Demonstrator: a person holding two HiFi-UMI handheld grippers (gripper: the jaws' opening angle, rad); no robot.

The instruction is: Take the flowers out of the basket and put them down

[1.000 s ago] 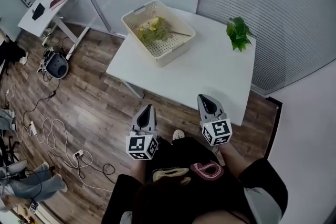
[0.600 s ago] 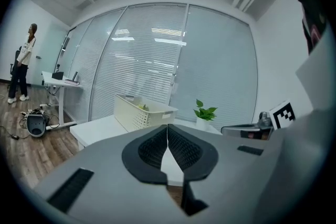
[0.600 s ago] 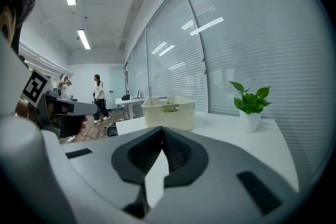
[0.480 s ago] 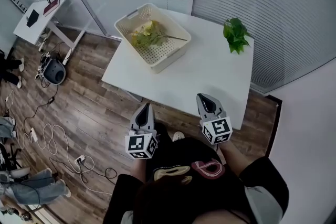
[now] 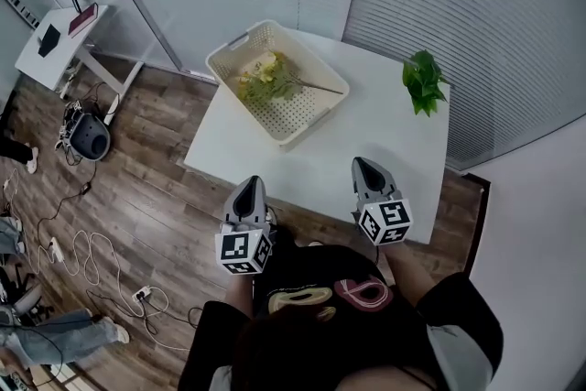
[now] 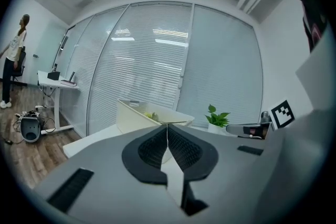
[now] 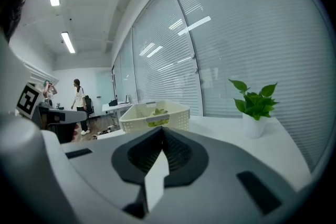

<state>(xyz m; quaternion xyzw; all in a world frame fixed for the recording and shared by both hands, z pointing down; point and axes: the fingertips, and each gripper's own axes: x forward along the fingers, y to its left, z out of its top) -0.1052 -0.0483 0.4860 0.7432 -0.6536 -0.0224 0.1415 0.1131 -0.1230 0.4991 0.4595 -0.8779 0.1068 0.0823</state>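
A cream perforated basket (image 5: 308, 116) stands on the far left part of a white table (image 5: 357, 151). Inside it lies a bunch of yellow flowers (image 5: 264, 78) with green leaves and a thin stem. The basket also shows in the left gripper view (image 6: 131, 115) and the right gripper view (image 7: 168, 115). My left gripper (image 5: 249, 190) is held at the table's near edge, shut and empty. On the right, my right gripper (image 5: 365, 171) hovers over the near edge, shut with nothing in it. Both are well short of the basket.
A small potted green plant (image 5: 424, 81) stands at the table's far right corner. Glass walls with blinds run behind the table. On the wooden floor to the left lie cables (image 5: 87, 233) and a small white side table (image 5: 62, 37). A person (image 6: 11, 63) stands far off.
The head view has shifted slightly, so the table and basket sit a little lower and to the right. Both grippers stay shut at the near edge.
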